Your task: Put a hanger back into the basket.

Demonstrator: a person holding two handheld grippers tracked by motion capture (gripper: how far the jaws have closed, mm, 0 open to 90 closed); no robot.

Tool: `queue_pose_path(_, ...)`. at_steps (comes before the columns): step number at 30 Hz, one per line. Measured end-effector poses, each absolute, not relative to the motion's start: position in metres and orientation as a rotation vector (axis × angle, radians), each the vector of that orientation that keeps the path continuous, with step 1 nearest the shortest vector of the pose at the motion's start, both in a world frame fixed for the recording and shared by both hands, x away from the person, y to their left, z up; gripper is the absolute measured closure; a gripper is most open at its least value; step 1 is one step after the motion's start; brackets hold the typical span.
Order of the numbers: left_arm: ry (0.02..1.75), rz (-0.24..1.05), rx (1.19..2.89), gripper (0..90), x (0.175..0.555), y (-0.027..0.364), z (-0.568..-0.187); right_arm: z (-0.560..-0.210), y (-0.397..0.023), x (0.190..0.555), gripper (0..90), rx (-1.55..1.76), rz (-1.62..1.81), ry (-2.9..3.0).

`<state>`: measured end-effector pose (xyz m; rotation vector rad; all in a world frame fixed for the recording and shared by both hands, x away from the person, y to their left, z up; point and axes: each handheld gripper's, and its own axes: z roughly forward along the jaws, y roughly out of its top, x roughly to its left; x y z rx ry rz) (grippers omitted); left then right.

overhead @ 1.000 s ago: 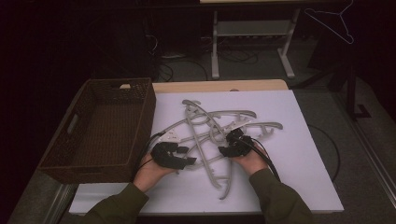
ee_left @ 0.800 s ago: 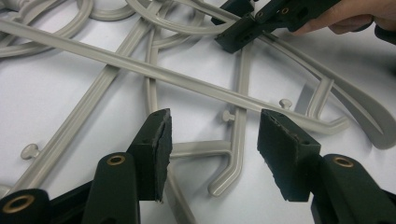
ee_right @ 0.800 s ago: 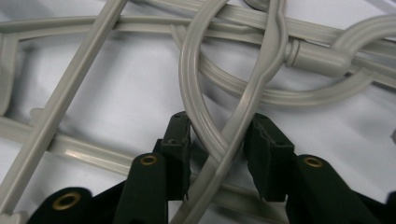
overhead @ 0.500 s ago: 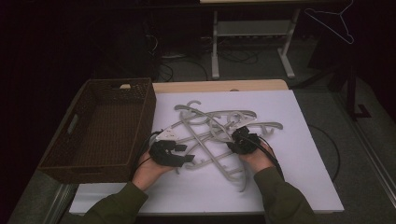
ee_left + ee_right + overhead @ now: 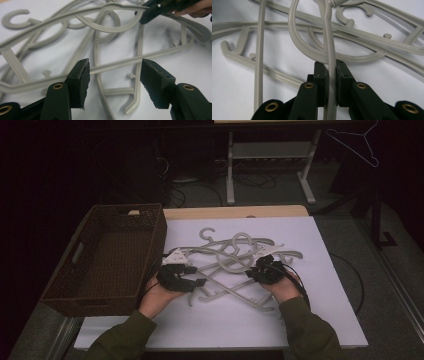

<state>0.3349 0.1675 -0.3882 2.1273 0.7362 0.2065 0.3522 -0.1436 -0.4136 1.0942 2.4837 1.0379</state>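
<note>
On the white table (image 5: 325, 320), right tool (image 5: 331, 75) clamping a grey hanger (image 5: 329, 37), left tool (image 5: 113, 75) open over the tangle.

I see olive-green sleeves, and black tongs: left tongs (image 5: 113, 83) with rough, chipped pads; right tongs (image 5: 331, 82) with brass rivets and trailing black cables.

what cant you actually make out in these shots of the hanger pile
- High view: how many grey plastic hangers there are; they overlap in a tangle and the picture is dim.
- Right gripper view: which hanger the bar clamped in the right gripper belongs to; it runs off the bottom edge.
- Left gripper view: whether the left gripper touches the bar between its open jaws.
- High view: the near inside wall of the brown woven basket, hidden by its rim.
</note>
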Motion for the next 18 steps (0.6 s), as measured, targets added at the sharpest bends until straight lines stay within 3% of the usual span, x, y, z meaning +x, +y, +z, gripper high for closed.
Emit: queue_pose_path(18, 0.636, 0.367, 2.232, 40.1, 0.368, 0.143, -0.362, -0.392, -0.169, 0.339, 80.9, 0.889, 1.150, 2.596)
